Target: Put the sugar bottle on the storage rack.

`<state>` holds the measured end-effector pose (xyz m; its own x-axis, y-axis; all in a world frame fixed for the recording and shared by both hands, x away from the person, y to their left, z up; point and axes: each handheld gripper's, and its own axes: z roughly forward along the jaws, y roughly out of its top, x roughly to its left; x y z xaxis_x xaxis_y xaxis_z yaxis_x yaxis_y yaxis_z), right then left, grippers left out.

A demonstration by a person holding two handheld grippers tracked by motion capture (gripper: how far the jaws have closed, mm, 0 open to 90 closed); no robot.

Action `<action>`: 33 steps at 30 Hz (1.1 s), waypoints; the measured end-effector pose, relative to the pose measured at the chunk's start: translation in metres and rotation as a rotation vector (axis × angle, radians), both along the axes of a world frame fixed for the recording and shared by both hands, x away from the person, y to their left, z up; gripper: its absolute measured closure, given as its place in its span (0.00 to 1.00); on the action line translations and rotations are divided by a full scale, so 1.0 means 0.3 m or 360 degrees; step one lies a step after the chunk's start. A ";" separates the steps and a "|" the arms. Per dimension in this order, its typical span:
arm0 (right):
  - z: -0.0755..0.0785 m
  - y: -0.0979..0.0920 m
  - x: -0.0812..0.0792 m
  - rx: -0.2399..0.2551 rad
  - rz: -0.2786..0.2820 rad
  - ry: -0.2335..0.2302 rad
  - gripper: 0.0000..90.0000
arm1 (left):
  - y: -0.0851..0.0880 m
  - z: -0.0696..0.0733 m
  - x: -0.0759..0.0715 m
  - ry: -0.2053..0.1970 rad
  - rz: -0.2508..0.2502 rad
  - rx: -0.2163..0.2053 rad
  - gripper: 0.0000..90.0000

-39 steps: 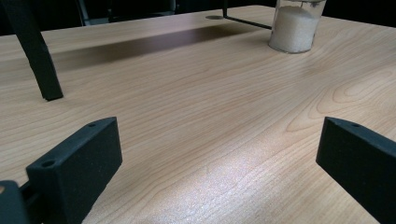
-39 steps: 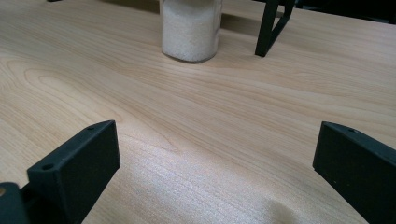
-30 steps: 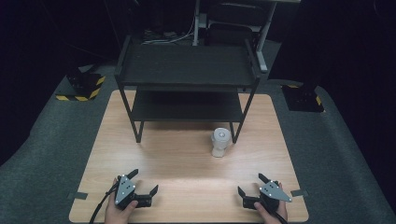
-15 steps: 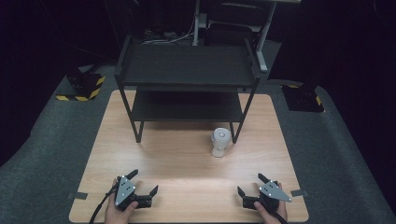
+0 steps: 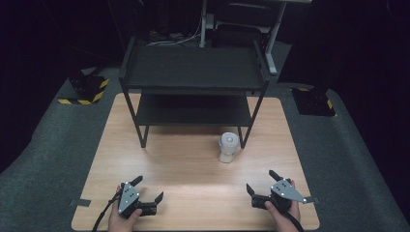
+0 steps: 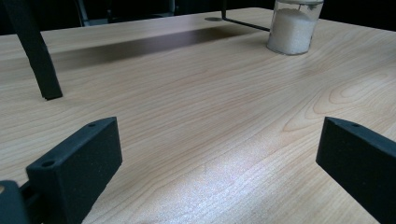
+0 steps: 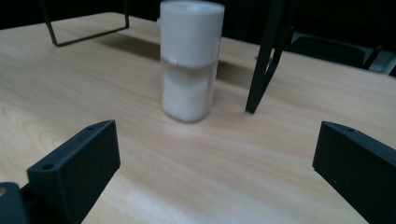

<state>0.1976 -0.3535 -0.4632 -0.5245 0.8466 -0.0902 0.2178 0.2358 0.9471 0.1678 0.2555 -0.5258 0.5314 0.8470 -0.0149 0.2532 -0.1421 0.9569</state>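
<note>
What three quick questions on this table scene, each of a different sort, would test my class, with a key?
1. True or false: the jar of white grains lies on its side on the lower shelf of the black rack.
2. Which tongs are nearer the jar: A the left tongs, B the right tongs?
3. Fill in: both pairs of tongs rest low over the wooden table with their jaws ____.

Key: 1 false, it stands upright on the table by the rack's front right leg; 2 B; 3 open.
</note>
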 end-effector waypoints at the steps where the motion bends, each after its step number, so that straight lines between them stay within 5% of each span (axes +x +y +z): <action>1: 0.015 0.003 0.006 0.0004 0.0003 -0.0011 0.00 | 0.000 0.000 0.000 0.0001 0.0000 -0.0002 0.01; 10: 0.084 0.044 0.060 0.0020 0.0022 -0.0035 0.00 | 0.002 -0.002 -0.001 -0.0003 -0.0005 -0.0004 0.01; 15: 0.100 0.110 0.132 0.0033 0.0028 -0.0023 0.00 | 0.004 -0.002 0.000 -0.0002 -0.0013 -0.0006 0.01; 27: 0.032 0.214 0.227 0.0084 0.0024 0.0024 0.00 | 0.011 -0.004 0.002 -0.0004 -0.0031 -0.0014 0.01; 33: -0.015 0.275 0.255 0.0071 -0.0031 -0.0022 0.00 | 0.014 -0.003 0.006 -0.0001 -0.0044 -0.0014 0.01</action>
